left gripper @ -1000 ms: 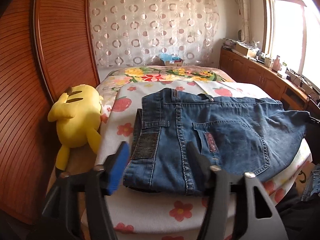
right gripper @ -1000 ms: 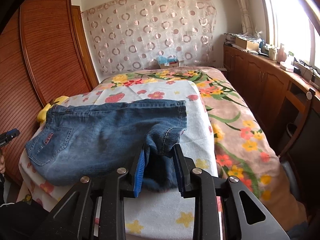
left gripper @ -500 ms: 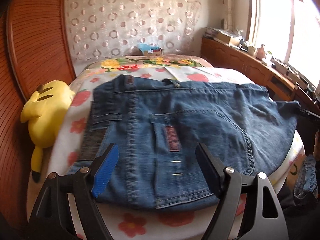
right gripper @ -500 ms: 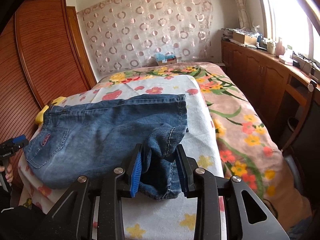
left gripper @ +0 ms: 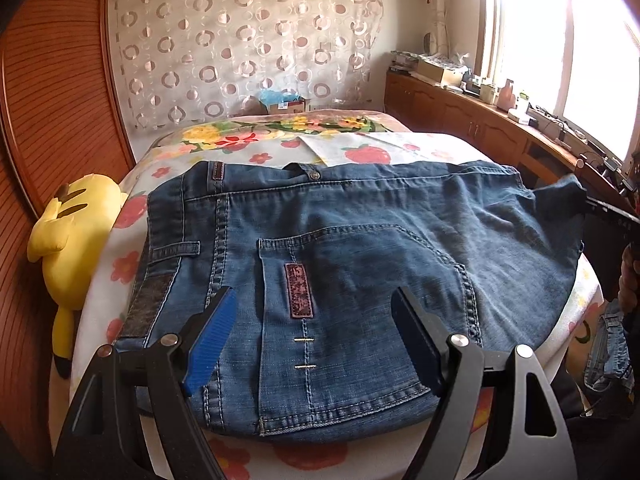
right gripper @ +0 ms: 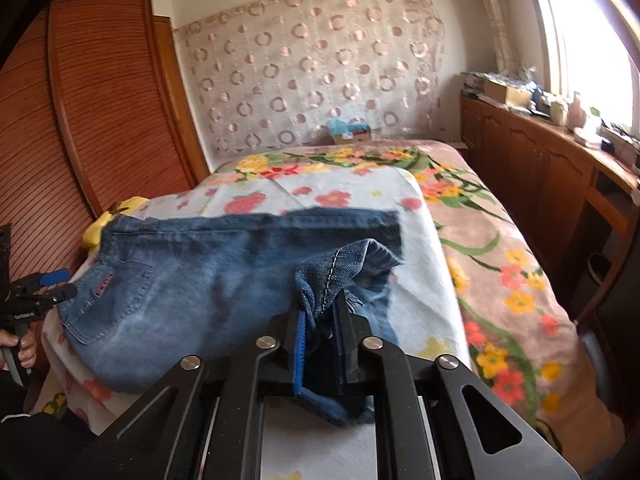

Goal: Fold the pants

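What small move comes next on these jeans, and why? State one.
Probably lift the right gripper and carry the leg hem toward the waistband: its jaws are closing on the bunched hem, while the left gripper hovers open over the back pocket.

Pants (left gripper: 360,264): blue denim with light contrast stitching and a dark maroon patch on the back pocket. Bed cover (right gripper: 344,192): white, printed with red strawberries and red and yellow flowers. Blanket (right gripper: 492,248): beige-pink with green vines and yellow and orange flowers. Plush toy (left gripper: 76,232): yellow with dark stripes. Curtain (left gripper: 248,40): sheer beige with pink ring and dot motifs. Wardrobe (right gripper: 112,92): reddish-brown, horizontally ribbed.
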